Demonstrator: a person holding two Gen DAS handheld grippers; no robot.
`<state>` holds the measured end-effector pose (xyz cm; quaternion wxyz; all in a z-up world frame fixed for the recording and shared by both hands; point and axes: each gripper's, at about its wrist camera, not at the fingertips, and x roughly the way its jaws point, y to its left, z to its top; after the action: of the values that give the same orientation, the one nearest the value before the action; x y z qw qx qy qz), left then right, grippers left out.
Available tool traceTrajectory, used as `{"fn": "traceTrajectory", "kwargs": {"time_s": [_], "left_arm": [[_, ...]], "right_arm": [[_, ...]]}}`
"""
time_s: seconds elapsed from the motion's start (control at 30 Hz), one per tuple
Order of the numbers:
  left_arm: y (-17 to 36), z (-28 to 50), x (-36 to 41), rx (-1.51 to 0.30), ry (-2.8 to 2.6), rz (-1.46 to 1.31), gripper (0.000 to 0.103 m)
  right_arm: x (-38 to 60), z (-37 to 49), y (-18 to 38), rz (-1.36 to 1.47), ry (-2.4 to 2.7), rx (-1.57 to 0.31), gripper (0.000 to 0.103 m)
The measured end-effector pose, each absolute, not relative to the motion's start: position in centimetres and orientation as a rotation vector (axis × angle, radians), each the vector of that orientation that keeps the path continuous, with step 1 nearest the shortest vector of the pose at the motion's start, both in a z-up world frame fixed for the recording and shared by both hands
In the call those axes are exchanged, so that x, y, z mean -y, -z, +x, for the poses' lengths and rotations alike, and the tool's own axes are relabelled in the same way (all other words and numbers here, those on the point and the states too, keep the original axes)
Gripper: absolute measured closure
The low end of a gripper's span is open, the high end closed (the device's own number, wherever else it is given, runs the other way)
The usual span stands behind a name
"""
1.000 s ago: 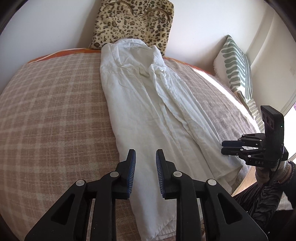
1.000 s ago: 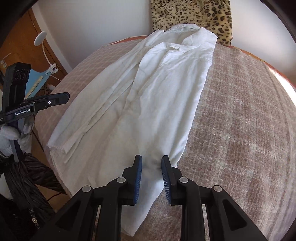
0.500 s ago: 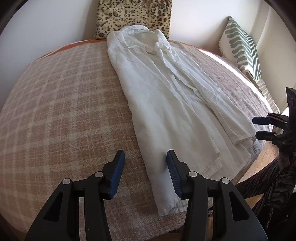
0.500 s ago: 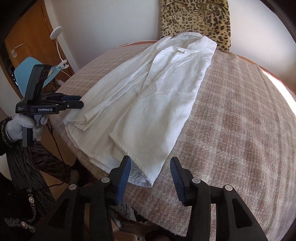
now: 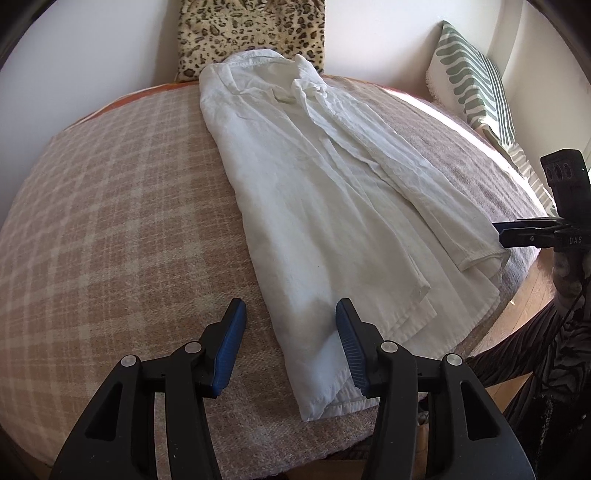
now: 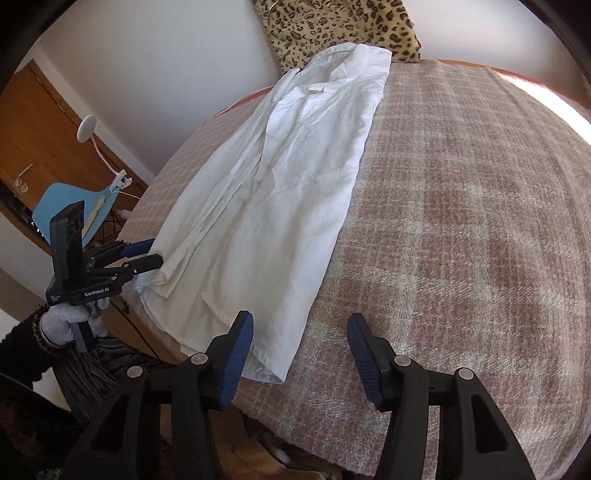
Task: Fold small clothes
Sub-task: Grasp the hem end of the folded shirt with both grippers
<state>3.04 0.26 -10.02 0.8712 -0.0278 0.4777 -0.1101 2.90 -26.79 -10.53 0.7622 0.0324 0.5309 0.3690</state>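
Note:
A white button shirt (image 5: 317,206) lies lengthwise on the plaid bed cover, collar at the far end, sides and sleeve folded inward into a long strip. It also shows in the right wrist view (image 6: 280,184). My left gripper (image 5: 288,343) is open and empty above the shirt's near hem. My right gripper (image 6: 301,354) is open and empty just above the hem's right corner. In the left wrist view the right gripper (image 5: 517,232) hovers off the sleeve cuff; in the right wrist view the left gripper (image 6: 144,254) hovers at the cuff's edge.
A leopard-print pillow (image 5: 251,33) leans on the wall behind the collar. A green-striped pillow (image 5: 472,74) lies at the far right. The plaid bed cover (image 5: 110,221) spreads left of the shirt. A blue chair (image 6: 74,203) and wooden door stand beside the bed.
Both grippers opened wide, let go of the shirt's hem, and drew back toward the foot of the bed. The shirt now lies flat and folded narrower.

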Motion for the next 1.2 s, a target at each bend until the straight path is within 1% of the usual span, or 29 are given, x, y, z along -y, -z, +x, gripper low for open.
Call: {"fn": "traceTrajectory", "kwargs": {"time_s": [0.1,0.2,0.23,0.3,0.33,0.37,0.43,0.47,0.5,0.53,0.6,0.63,0.67,0.73,0.83,0.93,1.0,1.03,1.07,1.1,1.13,1.2], "left_arm": [[10.0,2.5,-1.1,-1.008,0.268,-0.181,0.055],[10.2,1.7,-2.1,-1.018,0.298,-0.339,0.061],[10.3,1.4,-2.4,-1.019,0.306,-0.375,0.064],[10.5,1.2,-2.8,-1.021,0.314,-0.426,0.067],[10.6,1.3,-2.9,-1.025,0.314,-0.451,0.070],[10.7,1.4,-3.1,-1.031,0.313,-0.470,0.077],[10.9,1.7,-3.5,-1.045,0.310,-0.498,0.085],[11.0,1.7,-3.5,-1.048,0.307,-0.503,0.088],[11.0,1.7,-3.5,-1.051,0.307,-0.503,0.088],[10.9,1.7,-3.6,-1.054,0.306,-0.502,0.089],[10.8,1.7,-3.5,-1.057,0.306,-0.494,0.090],[10.8,1.7,-3.5,-1.058,0.305,-0.495,0.090],[10.8,1.6,-3.7,-1.059,0.302,-0.497,0.090],[10.7,1.4,-3.7,-1.057,0.294,-0.481,0.090],[10.7,1.7,-3.5,-1.054,0.294,-0.455,0.085],[10.9,2.2,-3.7,-1.049,0.313,-0.468,0.085],[11.1,2.3,-4.2,-1.059,0.316,-0.503,0.089],[11.1,2.4,-4.3,-1.068,0.325,-0.512,0.092],[11.1,2.4,-4.4,-1.069,0.335,-0.527,0.093],[11.2,2.4,-4.6,-1.074,0.342,-0.548,0.094],[11.3,2.5,-4.8,-1.080,0.347,-0.566,0.095],[11.2,2.6,-5.1,-1.077,0.356,-0.603,0.097]], "right_arm": [[27.9,3.6,11.1,0.199,-0.821,-1.190,0.049],[28.6,4.3,11.9,0.330,-0.849,-1.231,0.049],[28.7,4.4,12.2,0.365,-0.864,-1.244,0.049],[28.7,4.8,12.8,0.434,-0.896,-1.275,0.049],[28.7,5.0,13.1,0.463,-0.900,-1.285,0.049],[28.7,5.2,13.3,0.488,-0.901,-1.288,0.049],[28.3,5.5,13.6,0.516,-0.911,-1.300,0.049],[28.2,5.5,13.6,0.511,-0.914,-1.300,0.053],[27.8,5.5,13.5,0.493,-0.921,-1.304,0.057],[27.3,5.4,13.6,0.471,-0.926,-1.314,0.064],[26.7,5.1,13.6,0.431,-0.932,-1.313,0.066],[26.4,5.0,13.5,0.411,-0.936,-1.311,0.069],[26.4,4.9,13.4,0.398,-0.936,-1.313,0.074],[26.2,4.9,13.5,0.398,-0.928,-1.316,0.075],[26.3,4.9,13.5,0.393,-0.927,-1.318,0.075],[26.8,5.0,13.8,0.415,-0.939,-1.329,0.072],[27.3,5.1,14.0,0.431,-0.958,-1.339,0.072],[27.1,4.9,14.0,0.431,-0.966,-1.344,0.074],[27.0,4.7,13.8,0.412,-0.968,-1.338,0.081],[26.8,4.5,13.8,0.388,-0.972,-1.338,0.085],[26.5,4.3,13.7,0.373,-0.975,-1.339,0.092],[26.2,4.1,13.7,0.352,-0.969,-1.335,0.095]]}}
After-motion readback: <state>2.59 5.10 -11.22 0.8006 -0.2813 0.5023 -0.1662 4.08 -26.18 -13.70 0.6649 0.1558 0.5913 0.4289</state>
